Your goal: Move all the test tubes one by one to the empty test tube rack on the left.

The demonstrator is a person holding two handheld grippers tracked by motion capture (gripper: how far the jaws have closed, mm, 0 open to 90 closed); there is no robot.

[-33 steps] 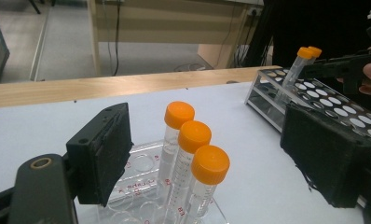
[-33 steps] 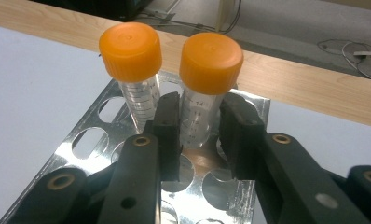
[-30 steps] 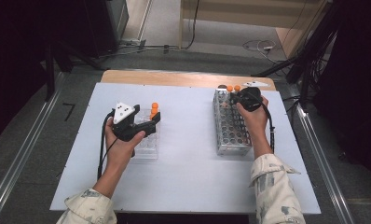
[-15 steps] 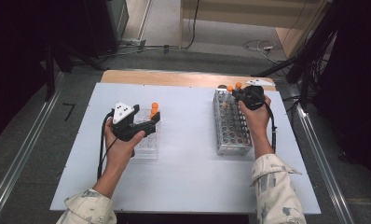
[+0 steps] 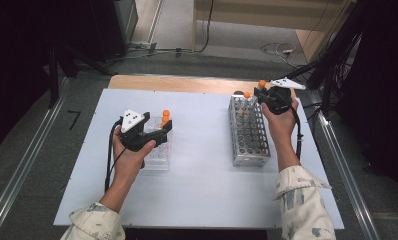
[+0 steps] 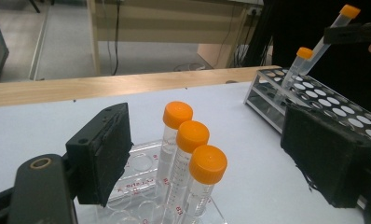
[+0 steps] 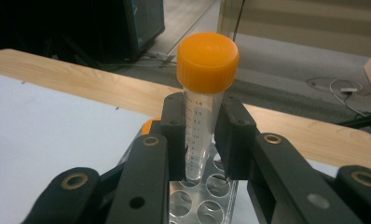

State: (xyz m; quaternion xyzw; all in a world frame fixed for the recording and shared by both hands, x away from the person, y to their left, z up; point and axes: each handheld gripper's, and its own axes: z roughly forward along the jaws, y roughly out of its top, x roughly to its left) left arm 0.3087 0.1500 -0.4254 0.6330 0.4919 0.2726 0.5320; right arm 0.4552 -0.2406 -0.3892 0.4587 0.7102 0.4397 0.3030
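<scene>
Since the earlier frame our right hand-held gripper [image 5: 261,93] has risen above the far end of the metal rack [image 5: 249,133], carrying an orange-capped tube [image 7: 203,100] up with it; our left hand-held gripper [image 5: 163,131] has kept its place. We see the right jaws clamped on the clear body of that tube just below its cap, the tube upright between them with its tip hanging just above the open holes of the rack beneath. Beside it, a second orange-capped tube [image 5: 246,95] stands in the rack at the far end, leaning a little. On the other side of the white tabletop [image 5: 202,175], well apart from the right hand-held gripper, our left jaws stand wide on either side of three orange-capped tubes [image 6: 191,154], without touching them. Those three stand in a row in a clear plastic rack [image 5: 154,159] that lies directly under the left hand-held gripper. From the left gripper view the raised tube appears high and far off, tilted above the metal rack.
</scene>
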